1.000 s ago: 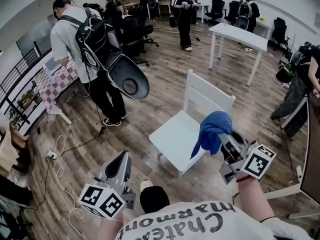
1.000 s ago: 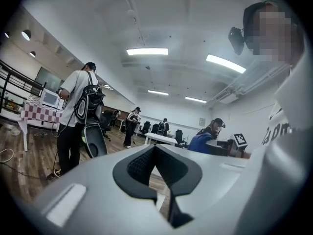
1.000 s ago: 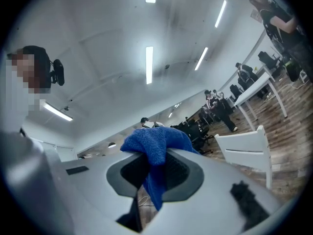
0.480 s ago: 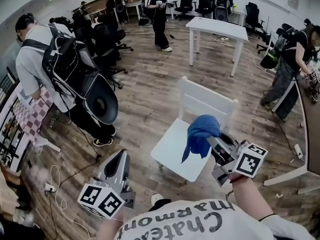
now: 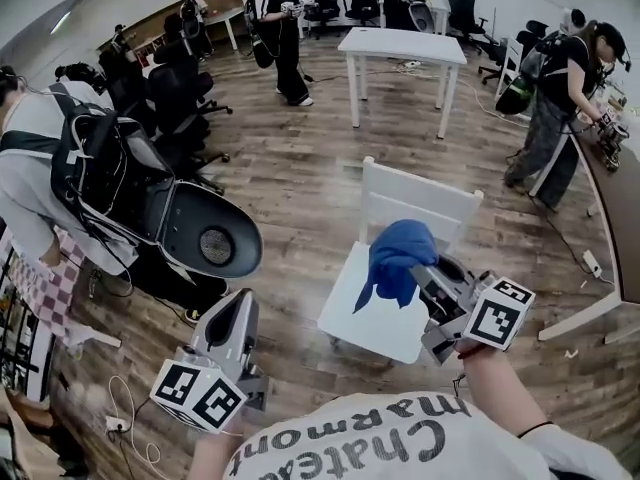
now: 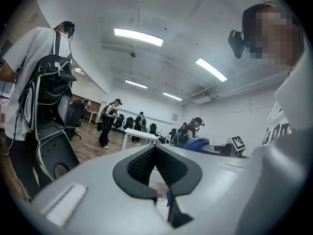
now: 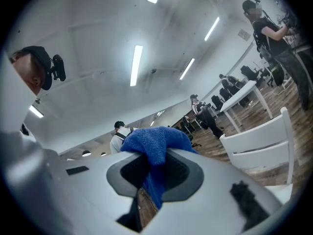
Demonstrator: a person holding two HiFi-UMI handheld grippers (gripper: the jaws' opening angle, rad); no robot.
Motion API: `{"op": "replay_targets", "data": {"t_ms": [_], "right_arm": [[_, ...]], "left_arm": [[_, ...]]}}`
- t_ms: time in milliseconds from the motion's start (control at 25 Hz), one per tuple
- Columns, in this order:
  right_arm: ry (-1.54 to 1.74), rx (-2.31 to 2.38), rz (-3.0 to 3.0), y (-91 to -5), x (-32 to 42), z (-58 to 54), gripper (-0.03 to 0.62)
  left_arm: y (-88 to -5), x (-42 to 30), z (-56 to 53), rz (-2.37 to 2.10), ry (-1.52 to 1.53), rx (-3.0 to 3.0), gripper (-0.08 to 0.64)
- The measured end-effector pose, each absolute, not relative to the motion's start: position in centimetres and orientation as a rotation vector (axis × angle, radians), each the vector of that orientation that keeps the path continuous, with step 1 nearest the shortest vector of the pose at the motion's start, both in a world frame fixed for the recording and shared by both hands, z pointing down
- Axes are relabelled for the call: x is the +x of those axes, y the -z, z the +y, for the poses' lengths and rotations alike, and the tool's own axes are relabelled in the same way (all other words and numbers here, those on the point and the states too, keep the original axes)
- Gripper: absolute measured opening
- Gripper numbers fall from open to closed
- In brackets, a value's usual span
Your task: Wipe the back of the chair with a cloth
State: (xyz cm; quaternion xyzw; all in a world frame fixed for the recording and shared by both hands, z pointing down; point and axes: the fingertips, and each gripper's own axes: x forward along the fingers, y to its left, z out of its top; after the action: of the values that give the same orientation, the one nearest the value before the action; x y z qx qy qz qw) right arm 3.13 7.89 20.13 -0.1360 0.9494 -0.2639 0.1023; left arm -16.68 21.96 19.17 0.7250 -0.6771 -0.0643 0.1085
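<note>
Since a second ago your right gripper (image 5: 432, 274) has carried the blue terry cloth (image 5: 398, 253) in from the front right corner of the seat to a spot above the seat's rear half, closer to the backrest. The person with a black backpack (image 5: 75, 173) has slid toward the left edge of the head view.

Nearest you, the left gripper (image 5: 238, 313) sits low at your left side, well apart from the chair. In its own view the left gripper (image 6: 155, 173) has its dark pads drawn together with nothing between them.

Your right gripper (image 7: 153, 173) is clamped on the blue terry cloth (image 7: 154, 142). A thick fold bulges above the pads and a strip runs down between them. From the head view the cloth hangs in a loose bunch from the gripper tip, with its tail over the seat.

Just beyond is the white wooden chair (image 5: 372, 313), which stands on the wood-plank floor (image 5: 300, 183) with its seat toward you. Its backrest (image 5: 422, 203), made of two flat rails, rises on the far side. The top of the cloth overlaps the lower rail in the head view, and you cannot tell whether it touches. The right gripper view shows the backrest (image 7: 259, 140) off to the right of the cloth.

Farther out stands a white bench (image 5: 400, 43), with black office chairs (image 5: 170, 83) along the left.
</note>
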Motion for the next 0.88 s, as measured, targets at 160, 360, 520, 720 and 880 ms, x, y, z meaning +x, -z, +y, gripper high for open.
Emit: {"op": "replay_targets", "data": {"t_ms": [160, 360, 520, 720, 880], "right_arm": [[0.759, -0.464, 2.781, -20.2, 2.8, 6.5, 0.067], [0.780, -0.556, 2.749, -21.1, 2.3, 4.6, 0.067], [0.821, -0.636, 2.743, -22.1, 1.7, 3.6, 0.067], [0.898, -0.789, 2.734, -25.4, 1.1, 0.3, 0.067], [0.979, -0.853, 2.705, -28.4, -0.8, -4.7, 0.067]], "left_arm": [[-18.6, -17.3, 19.8, -1.946, 0.150, 2.203, 0.009], [-19.7, -18.0, 17.3, -1.870, 0.130, 2.228, 0.009], [-21.2, -18.1, 15.8, -1.783, 0.139, 2.234, 0.009], [-23.6, -17.9, 13.2, -1.702, 0.126, 2.210, 0.009], [-25.1, -19.8, 9.9, -1.718, 0.052, 2.185, 0.009]]}}
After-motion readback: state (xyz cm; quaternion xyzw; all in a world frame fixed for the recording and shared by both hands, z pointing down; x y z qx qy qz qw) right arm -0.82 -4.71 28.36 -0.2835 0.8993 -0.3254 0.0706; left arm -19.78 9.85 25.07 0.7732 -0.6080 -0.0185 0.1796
